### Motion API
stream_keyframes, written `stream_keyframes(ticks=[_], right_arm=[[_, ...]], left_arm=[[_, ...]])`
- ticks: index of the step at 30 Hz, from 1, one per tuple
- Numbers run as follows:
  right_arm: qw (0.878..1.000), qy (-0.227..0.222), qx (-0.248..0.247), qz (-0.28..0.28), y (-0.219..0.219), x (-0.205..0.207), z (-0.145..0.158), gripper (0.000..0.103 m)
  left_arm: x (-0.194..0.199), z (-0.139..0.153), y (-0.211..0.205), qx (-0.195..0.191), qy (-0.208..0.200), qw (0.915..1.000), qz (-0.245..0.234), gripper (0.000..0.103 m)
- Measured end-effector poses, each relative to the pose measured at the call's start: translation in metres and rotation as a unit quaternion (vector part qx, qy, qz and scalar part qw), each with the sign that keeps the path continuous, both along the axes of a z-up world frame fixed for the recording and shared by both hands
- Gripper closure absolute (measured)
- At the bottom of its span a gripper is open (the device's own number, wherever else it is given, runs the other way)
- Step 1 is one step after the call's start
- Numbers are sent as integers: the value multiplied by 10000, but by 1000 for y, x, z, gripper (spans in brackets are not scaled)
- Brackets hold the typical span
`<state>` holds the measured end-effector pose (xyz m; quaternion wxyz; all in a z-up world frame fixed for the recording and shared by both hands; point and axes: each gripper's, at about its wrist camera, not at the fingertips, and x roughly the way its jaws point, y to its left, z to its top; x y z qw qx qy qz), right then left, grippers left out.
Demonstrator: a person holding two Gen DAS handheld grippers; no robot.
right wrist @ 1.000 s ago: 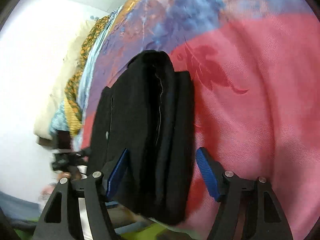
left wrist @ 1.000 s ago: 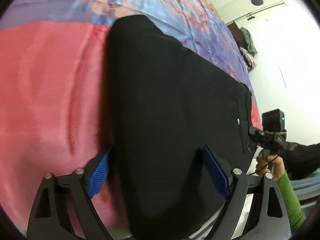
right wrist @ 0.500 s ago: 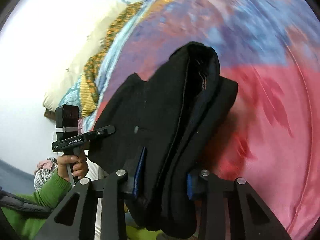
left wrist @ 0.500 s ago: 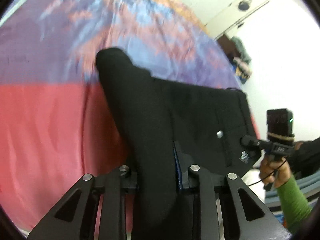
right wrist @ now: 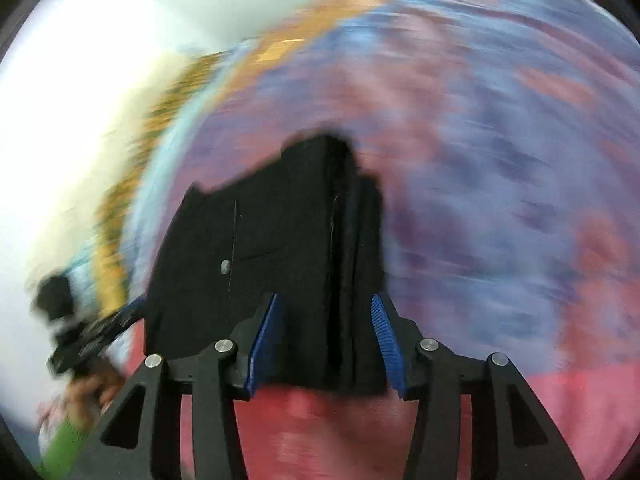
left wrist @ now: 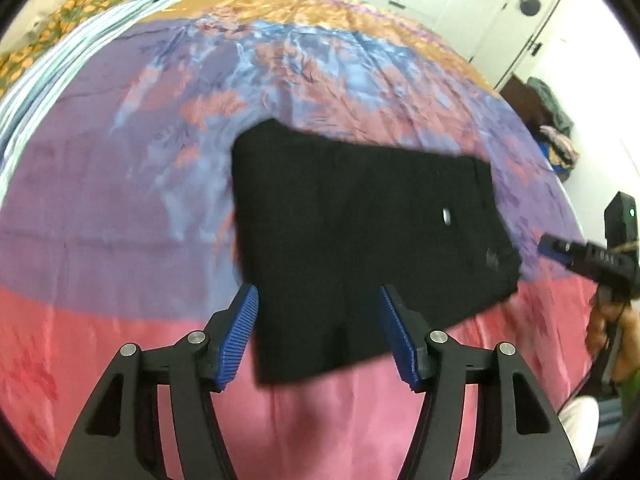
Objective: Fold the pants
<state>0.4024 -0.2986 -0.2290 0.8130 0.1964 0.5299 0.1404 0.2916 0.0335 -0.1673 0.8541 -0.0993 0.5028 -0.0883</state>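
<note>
The black pants (left wrist: 352, 240) lie folded into a compact rectangle on the colourful bed sheet (left wrist: 120, 208). A small silver button shows near their right end. My left gripper (left wrist: 318, 334) is open and hovers over the near edge of the pants, holding nothing. In the right wrist view the pants (right wrist: 272, 264) show stacked layers along their right edge. My right gripper (right wrist: 326, 344) is open with the near edge of the pants between its blue pads, clear of the cloth. The right gripper also shows in the left wrist view (left wrist: 588, 256) at the far right.
The sheet is pink (left wrist: 360, 420) near me and purple, blue and orange farther off. Patterned pillows (left wrist: 80, 4) lie at the far left. A white door (left wrist: 524, 20) and a clothes pile (left wrist: 556, 136) stand at the far right. The right wrist view is motion-blurred.
Both grippers were shut on the pants half a second ago; now both are open and the pants lie flat on the sheet. Both have pulled back and up.
</note>
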Motion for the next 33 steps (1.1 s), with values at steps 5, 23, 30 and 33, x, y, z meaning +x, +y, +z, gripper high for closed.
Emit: stream_keyframes(ticks=[5, 23, 30, 33], right_arm=[[9956, -456, -820, -27, -31, -62, 38, 50], [9509, -1877, -2401, 534, 106, -261, 121, 1], [9505, -1647, -2571, 570, 128, -292, 125, 0], [9460, -1788, -2659, 498, 132, -310, 136, 0]], left_arm=[[-65, 15, -4, 684, -578, 9959, -100, 29], [-190, 107, -31, 1688, -1430, 9730, 661, 1], [-219, 114, -37, 1505, -1064, 9819, 431, 1], [-230, 120, -37, 1397, -1024, 9840, 415, 1]])
